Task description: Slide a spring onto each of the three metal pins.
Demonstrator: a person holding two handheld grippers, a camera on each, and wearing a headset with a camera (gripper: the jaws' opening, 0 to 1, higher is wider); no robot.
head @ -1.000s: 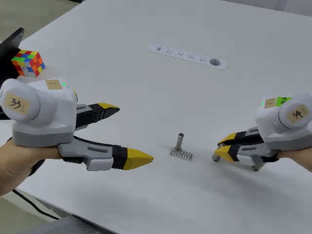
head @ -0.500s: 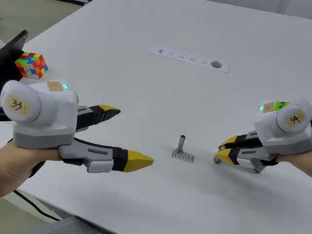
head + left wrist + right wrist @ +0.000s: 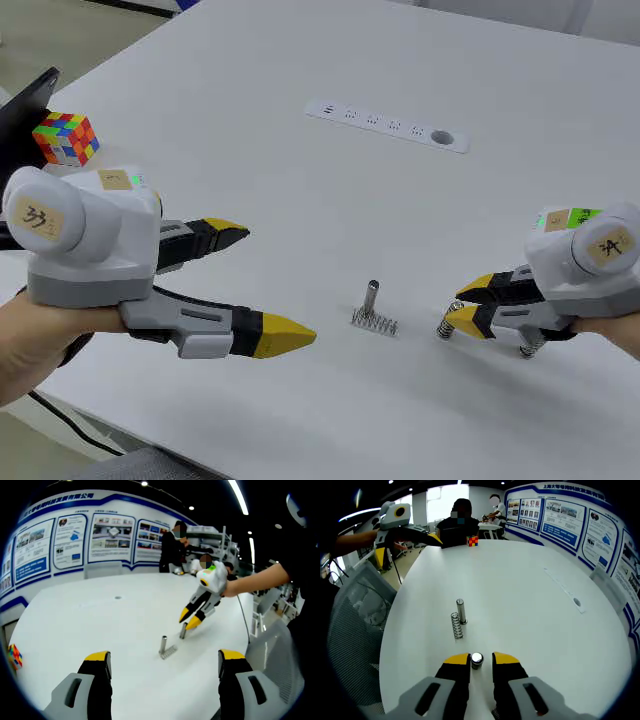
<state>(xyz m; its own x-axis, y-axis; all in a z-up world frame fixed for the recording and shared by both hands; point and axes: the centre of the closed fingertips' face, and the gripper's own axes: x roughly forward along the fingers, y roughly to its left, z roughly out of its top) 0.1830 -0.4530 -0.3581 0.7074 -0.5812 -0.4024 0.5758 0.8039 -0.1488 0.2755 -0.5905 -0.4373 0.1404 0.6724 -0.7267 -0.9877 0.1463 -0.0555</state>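
A bare metal pin (image 3: 371, 295) stands upright mid-table with a loose spring (image 3: 374, 321) lying at its foot; both also show as the pin (image 3: 460, 611) and spring (image 3: 456, 625). A second pin (image 3: 447, 322) with a spring on it stands at the tips of my right gripper (image 3: 467, 305). Its top (image 3: 477, 659) sits between the slightly parted jaws of the right gripper (image 3: 481, 661), with a gap on one side. A third sprung pin (image 3: 530, 345) stands under that gripper's body. My left gripper (image 3: 262, 287) hovers wide open left of the bare pin, holding nothing.
A Rubik's cube (image 3: 65, 137) and a dark object (image 3: 25, 105) sit at the far left edge. A white power strip (image 3: 385, 124) lies flat at the back. The table's near edge runs just below the left gripper. People stand beyond the table.
The right gripper's jaws have parted slightly around the sprung pin at their tips. The left gripper has stayed put; the head camera has shifted a little.
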